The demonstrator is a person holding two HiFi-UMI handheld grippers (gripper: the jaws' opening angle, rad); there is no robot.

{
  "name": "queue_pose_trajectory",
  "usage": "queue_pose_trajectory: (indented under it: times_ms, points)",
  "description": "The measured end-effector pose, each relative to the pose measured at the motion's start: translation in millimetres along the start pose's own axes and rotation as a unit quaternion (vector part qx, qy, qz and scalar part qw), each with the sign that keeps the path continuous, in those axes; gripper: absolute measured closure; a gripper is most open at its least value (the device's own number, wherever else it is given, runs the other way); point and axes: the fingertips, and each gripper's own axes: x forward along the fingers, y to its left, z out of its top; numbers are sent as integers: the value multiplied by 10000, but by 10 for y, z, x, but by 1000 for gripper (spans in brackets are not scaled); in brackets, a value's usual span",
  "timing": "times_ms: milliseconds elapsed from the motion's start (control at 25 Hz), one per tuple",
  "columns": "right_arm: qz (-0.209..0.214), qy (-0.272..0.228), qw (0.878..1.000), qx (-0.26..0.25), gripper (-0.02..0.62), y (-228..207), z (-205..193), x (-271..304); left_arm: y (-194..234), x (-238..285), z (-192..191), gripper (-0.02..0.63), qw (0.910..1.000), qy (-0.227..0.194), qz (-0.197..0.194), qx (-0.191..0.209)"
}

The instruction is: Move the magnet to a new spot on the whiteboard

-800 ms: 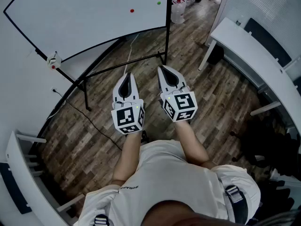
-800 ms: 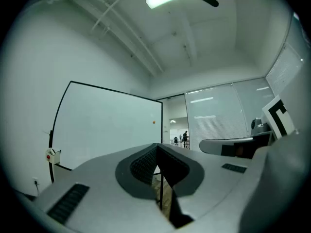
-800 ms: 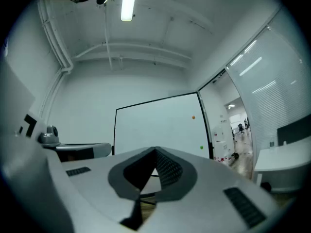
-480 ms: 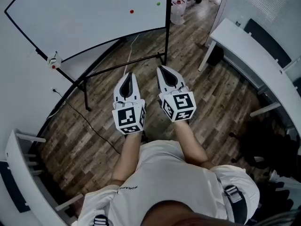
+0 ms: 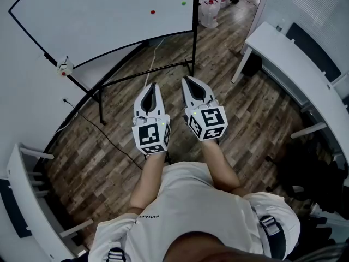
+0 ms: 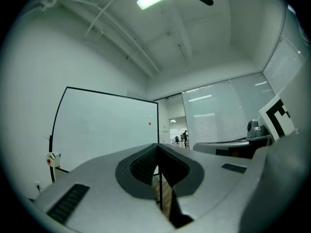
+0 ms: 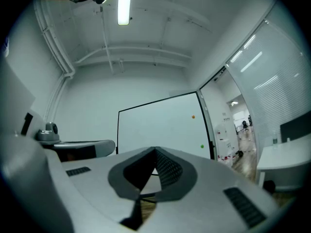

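Observation:
The whiteboard (image 5: pixel 98 21) stands on a black frame ahead of me, beyond both grippers. A red magnet (image 5: pixel 152 12) and a green magnet (image 5: pixel 184 3) stick near its right edge. My left gripper (image 5: pixel 151 86) and right gripper (image 5: pixel 186 80) are side by side over the wood floor, pointing at the board; both are shut and hold nothing. The left gripper view has the shut jaws of the left gripper (image 6: pixel 157 147) below the whiteboard (image 6: pixel 107 125) and the red magnet (image 6: pixel 149 123). Past the right gripper (image 7: pixel 155 152), the right gripper view shows the red magnet (image 7: pixel 193 116) and the green magnet (image 7: pixel 202 146).
The board's stand legs (image 5: pixel 147 72) cross the floor just ahead of the grippers. A small white holder (image 5: pixel 64 66) hangs at the board's lower left corner, with a cable (image 5: pixel 103 141) trailing below it. White desks run along the right (image 5: pixel 283 53) and the left (image 5: pixel 22 201).
Both grippers stay shut in almost the same place. The head view has shifted a little, so the board's corner sits slightly higher in the picture.

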Motion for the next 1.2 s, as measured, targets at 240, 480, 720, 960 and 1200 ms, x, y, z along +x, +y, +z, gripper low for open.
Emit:
queue_pose_trajectory:
  times_ms: [240, 480, 720, 960, 1200]
  points:
    - [180, -55, 9998, -64, 581, -240, 20, -184, -352, 13, -37, 604, 9999, -105, 127, 19]
    - [491, -13, 9988, -77, 582, -394, -13, -269, -562, -9, -143, 604, 9996, -25, 280, 21]
    - [657, -134, 9977, -121, 582, -343, 56, -77, -465, 128, -156, 604, 9995, 20, 296, -53]
    - [627, -114, 9980, 32, 581, -478, -56, 281, -286, 439, -303, 604, 9995, -6, 303, -97]
    - [470, -202, 9986, -128, 581, -647, -126, 945, 36, 1044, -466, 604, 9996, -26, 264, -60]
